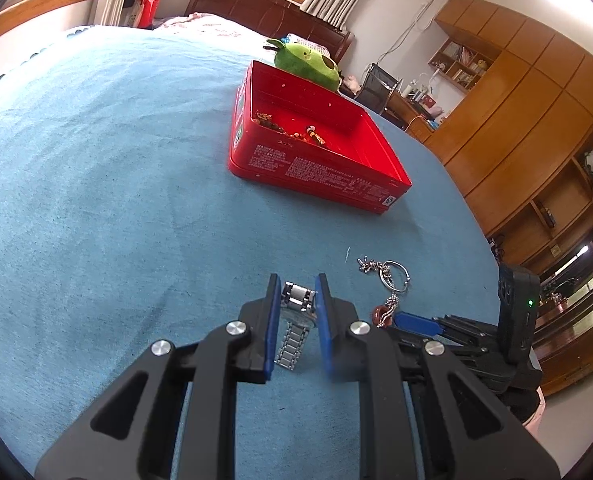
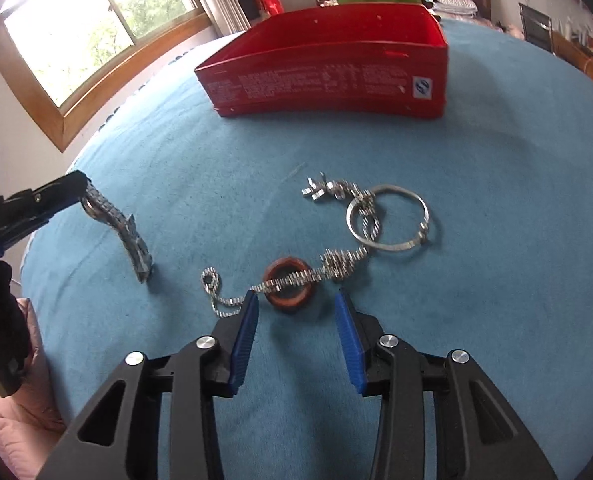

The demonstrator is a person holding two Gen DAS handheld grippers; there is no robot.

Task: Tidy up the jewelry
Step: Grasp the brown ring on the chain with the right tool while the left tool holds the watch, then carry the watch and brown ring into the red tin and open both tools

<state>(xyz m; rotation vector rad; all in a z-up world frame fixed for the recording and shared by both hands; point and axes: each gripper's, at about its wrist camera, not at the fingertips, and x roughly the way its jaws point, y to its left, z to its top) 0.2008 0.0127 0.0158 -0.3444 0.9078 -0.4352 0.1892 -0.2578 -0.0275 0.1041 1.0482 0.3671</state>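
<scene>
My left gripper (image 1: 297,285) is shut on a silver metal watch band (image 1: 292,344). The band's free end hangs down to the blue bedspread (image 1: 96,180). In the right wrist view the same band (image 2: 120,236) slopes down from the left gripper (image 2: 78,194) to the cloth. My right gripper (image 2: 296,306) stands open just above the bedspread. A brown ring (image 2: 290,286) lies right ahead of its fingertips, and a silver chain (image 2: 336,266) runs across it. That chain threads through a silver bangle (image 2: 390,220). An open red tin (image 1: 320,176) behind holds some beaded jewelry (image 1: 296,130).
A green plush toy (image 1: 308,62) sits behind the red tin (image 2: 328,80). The bed's edge curves past on the right, with wooden cabinets (image 1: 516,120) beyond it. A window (image 2: 88,28) is at the far left, and pink cloth (image 2: 16,420) lies below the bed's near edge.
</scene>
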